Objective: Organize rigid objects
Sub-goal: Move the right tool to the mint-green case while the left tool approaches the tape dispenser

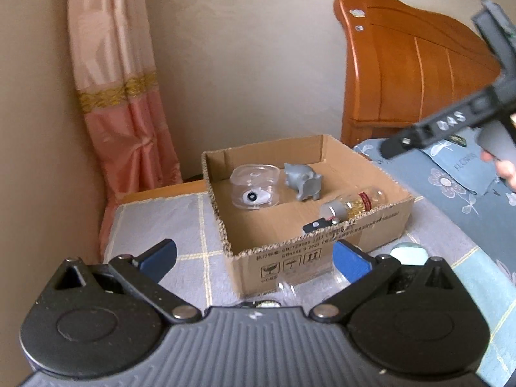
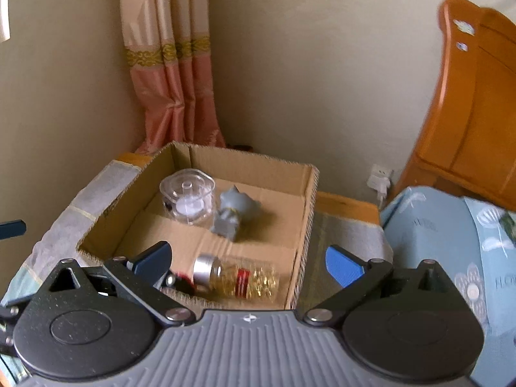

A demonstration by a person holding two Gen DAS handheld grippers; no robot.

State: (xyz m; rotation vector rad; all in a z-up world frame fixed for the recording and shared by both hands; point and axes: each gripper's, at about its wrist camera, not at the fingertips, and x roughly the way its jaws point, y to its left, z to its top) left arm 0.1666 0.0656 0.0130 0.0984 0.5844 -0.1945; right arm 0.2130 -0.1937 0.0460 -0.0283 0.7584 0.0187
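- Your right gripper (image 2: pixel 248 262) is wide open over the cardboard box (image 2: pixel 309 213), nothing between the pads.
- Your left gripper (image 1: pixel 254 258) is spread apart too, empty, near the box's front wall.
- Inside: clear container (image 2: pixel 187 195) toward the back corner, grey figurine (image 2: pixel 233 216) right beside it, bottle (image 2: pixel 237 277) lying along the near wall.

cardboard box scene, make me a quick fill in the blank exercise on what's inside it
1. The open brown cardboard box holds a clear plastic container, a ____ animal figurine and a bottle.
2. The clear glass bottle with the silver cap is lying on its ____.
3. Nothing sits between the right gripper fingers, which are ____.

Missing words: grey; side; open
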